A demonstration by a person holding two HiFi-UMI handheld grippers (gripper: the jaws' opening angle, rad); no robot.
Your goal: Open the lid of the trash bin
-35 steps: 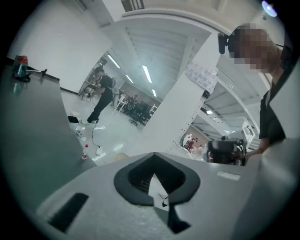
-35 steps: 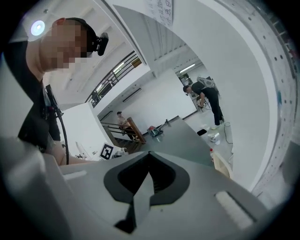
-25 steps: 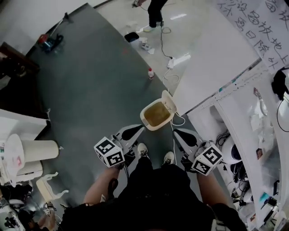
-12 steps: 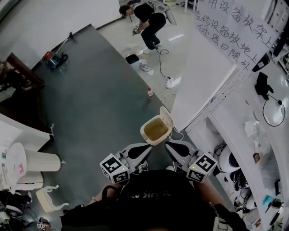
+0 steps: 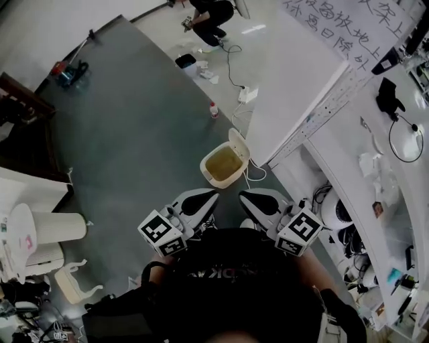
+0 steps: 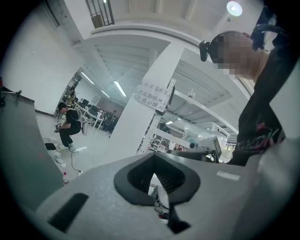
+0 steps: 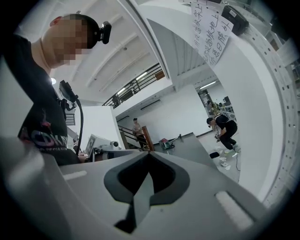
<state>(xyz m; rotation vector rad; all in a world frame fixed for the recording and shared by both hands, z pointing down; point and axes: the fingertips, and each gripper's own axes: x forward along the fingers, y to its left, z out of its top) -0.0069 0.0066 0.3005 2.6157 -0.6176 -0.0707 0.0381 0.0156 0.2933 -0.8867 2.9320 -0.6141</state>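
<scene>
The cream trash bin (image 5: 216,175) stands on the dark floor by a white panel, its lid (image 5: 238,143) tipped up and back and a yellowish liner showing inside. Both grippers hang level in front of the person's chest, well above the bin and apart from it. My left gripper (image 5: 212,195) is shut with nothing in it, its jaws meeting at the tip (image 6: 152,155). My right gripper (image 5: 243,196) is likewise shut and empty (image 7: 149,153). Neither gripper view shows the bin; each looks across the room.
A white cable runs from the bin to a power strip (image 5: 247,94), with a small bottle (image 5: 214,110) nearby. White cylinder bins (image 5: 57,226) stand at the left, cluttered shelves (image 5: 375,187) at the right. A person (image 5: 209,16) crouches far off.
Both grippers have risen and drawn closer together in front of the chest. The bin now looks smaller and farther below; its lid has stayed up.
</scene>
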